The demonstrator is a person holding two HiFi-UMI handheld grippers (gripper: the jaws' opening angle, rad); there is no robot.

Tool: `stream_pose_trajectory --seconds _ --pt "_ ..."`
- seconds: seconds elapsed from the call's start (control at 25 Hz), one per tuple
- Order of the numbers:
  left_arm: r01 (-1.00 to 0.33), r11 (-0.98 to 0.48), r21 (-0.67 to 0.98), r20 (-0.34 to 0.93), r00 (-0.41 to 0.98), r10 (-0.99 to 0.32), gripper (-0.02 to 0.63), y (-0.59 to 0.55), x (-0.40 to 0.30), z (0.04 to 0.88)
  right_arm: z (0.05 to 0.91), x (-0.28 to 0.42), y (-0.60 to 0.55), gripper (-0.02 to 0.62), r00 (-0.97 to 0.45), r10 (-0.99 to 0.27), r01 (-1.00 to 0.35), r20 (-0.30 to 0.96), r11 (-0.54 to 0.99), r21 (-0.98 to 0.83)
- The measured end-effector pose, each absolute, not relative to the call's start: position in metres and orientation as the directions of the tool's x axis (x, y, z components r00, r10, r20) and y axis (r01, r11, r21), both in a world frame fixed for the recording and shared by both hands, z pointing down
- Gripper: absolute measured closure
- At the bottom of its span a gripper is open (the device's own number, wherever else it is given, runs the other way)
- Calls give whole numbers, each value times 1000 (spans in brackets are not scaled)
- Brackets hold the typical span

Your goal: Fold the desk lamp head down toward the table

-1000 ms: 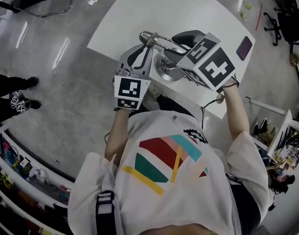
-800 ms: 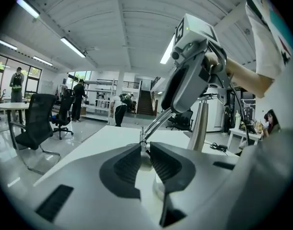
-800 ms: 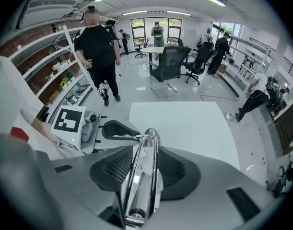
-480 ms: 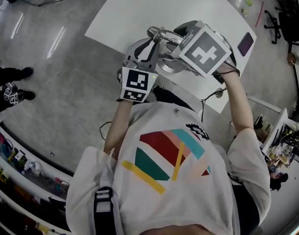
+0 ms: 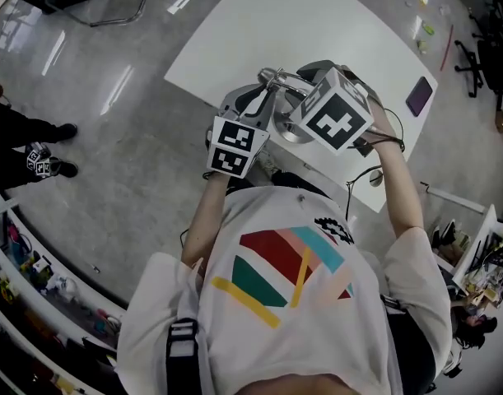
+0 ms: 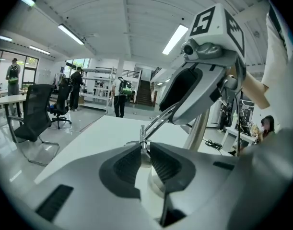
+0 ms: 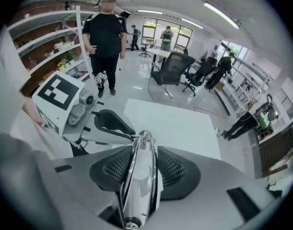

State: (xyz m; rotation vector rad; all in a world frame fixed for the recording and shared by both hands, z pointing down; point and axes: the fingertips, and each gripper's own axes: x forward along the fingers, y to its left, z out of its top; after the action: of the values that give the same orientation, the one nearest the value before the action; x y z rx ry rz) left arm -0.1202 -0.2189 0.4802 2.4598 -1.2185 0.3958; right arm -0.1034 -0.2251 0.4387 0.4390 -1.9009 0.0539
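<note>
Bench (image 5: 317,31) was plain white. Lamp (image 7: 137,186) was polished chrome throughout, mirror-bright. Left tongs (image 6: 144,147) and right tongs (image 7: 142,152) were light grey in the body, and their pads (image 6: 129,164) were black with a fine ribbed pattern. Marker cubes (image 5: 333,122) showed white faces printed with black square codes. Floor (image 5: 128,163) was glossy grey with pale streaks of reflected light. Person's shirt (image 5: 276,278) was white, crossed by diagonal bars of red, teal, yellow, pink and light blue. A small flat item (image 5: 418,97) on the bench was purple. Office chair (image 6: 33,116) was black.
</note>
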Motion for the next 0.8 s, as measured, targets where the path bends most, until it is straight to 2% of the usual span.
stream_pose_trajectory --seconds 0.2,0.32,0.52,0.68,0.8 --pt "-817 -545 190 424 569 -705 515 -222 -118 482 425 -101 -222 439 -405 -325 -255 855 938 236" --pt "-815 -538 216 421 575 -702 515 -224 -116 484 407 -92 -220 440 -513 -297 -331 806 934 133" --pt "-855 -477 203 358 519 -776 517 -226 -126 466 350 -72 -234 440 -723 -334 -448 605 893 -43" --pt "-889 -421 181 218 454 -864 517 -234 -147 402 300 -51 -251 440 -788 -479 -550 388 830 -93" --pt "-914 -390 112 93 400 -912 517 -246 -158 334 271 -33 -263 440 -733 -632 -670 251 735 -105"
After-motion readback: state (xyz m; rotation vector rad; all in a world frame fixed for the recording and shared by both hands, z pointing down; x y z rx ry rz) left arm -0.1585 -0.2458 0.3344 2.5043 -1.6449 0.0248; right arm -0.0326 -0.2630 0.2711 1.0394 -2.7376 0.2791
